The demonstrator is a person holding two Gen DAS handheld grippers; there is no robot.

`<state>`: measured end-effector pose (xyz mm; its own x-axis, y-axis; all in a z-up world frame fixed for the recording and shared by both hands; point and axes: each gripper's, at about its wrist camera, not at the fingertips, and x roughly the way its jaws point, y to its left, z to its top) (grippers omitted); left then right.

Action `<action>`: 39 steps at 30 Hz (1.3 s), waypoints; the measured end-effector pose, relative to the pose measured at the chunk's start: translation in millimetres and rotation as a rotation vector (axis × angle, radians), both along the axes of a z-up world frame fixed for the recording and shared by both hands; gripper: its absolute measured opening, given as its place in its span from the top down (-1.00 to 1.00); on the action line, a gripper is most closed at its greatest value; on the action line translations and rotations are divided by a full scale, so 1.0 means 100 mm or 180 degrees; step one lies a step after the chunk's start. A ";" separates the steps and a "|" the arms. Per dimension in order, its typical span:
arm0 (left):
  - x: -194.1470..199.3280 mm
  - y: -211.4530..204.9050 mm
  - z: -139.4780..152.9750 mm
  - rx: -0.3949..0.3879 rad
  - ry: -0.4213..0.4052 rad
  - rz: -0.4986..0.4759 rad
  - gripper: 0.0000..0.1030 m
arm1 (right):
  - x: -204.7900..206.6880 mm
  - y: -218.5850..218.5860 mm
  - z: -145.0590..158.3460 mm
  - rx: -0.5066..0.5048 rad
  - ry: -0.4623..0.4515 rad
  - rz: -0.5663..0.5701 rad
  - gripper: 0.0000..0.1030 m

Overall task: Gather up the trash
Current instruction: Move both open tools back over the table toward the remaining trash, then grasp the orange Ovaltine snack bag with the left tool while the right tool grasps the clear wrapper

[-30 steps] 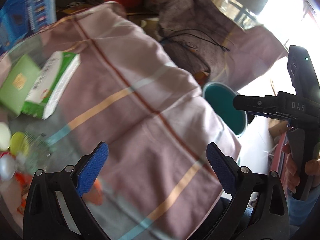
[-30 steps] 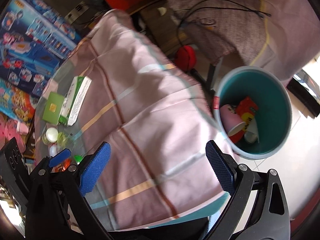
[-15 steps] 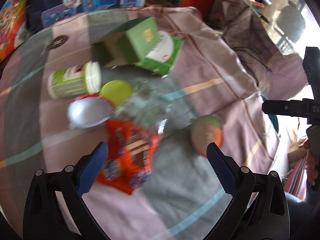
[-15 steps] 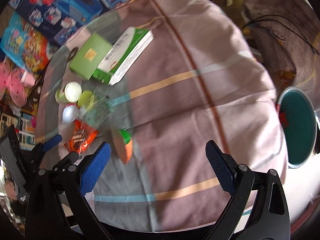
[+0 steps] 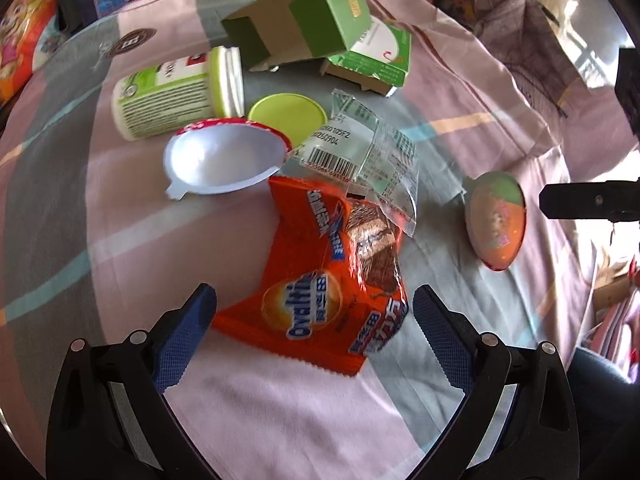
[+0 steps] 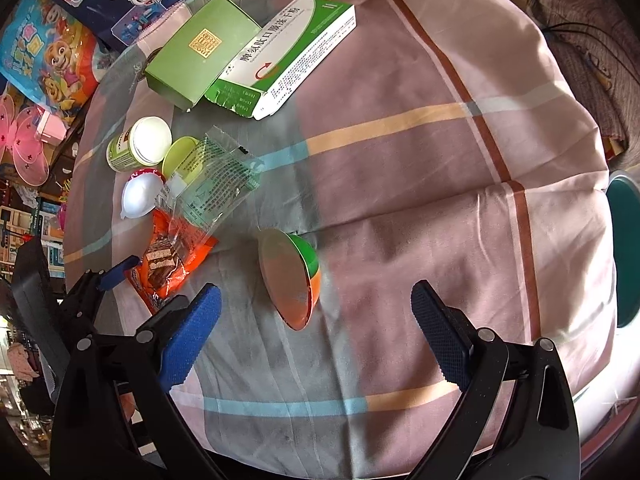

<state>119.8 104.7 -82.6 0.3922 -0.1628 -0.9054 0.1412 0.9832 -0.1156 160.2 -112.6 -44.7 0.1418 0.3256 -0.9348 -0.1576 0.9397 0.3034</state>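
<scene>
I've got my left gripper (image 5: 314,322) spread wide over the orange Ovaltine wrapper (image 5: 320,288), nothing pinched yet. Right gripper (image 6: 316,320) is spread too, near the orange-green bowl (image 6: 294,276). Next move, I reckon: drop lower and squeeze the crinkly foil. It's all on a striped tablecloth (image 6: 400,160); the teal bin (image 6: 624,260) is off the table's right edge.

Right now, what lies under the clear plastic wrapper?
The clear plastic wrapper overlaps the orange Ovaltine snack packet's top edge and the lime-green round lid's rim; whatever else it covers is hidden.
</scene>
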 end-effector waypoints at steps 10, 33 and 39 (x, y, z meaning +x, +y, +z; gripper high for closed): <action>-0.03 0.00 0.04 -0.0040 -0.0186 -0.0034 -0.26 | 0.14 0.10 -0.04 -0.0046 0.0027 -0.0004 -0.78; 0.11 1.07 0.51 -0.0429 -0.0520 0.0795 -0.26 | 0.71 1.10 -0.26 0.0113 0.0232 0.0177 -0.78; 0.19 1.05 0.48 -0.0429 -0.0494 0.0752 -0.26 | 0.78 1.22 -0.41 0.0059 0.0337 0.0053 -0.78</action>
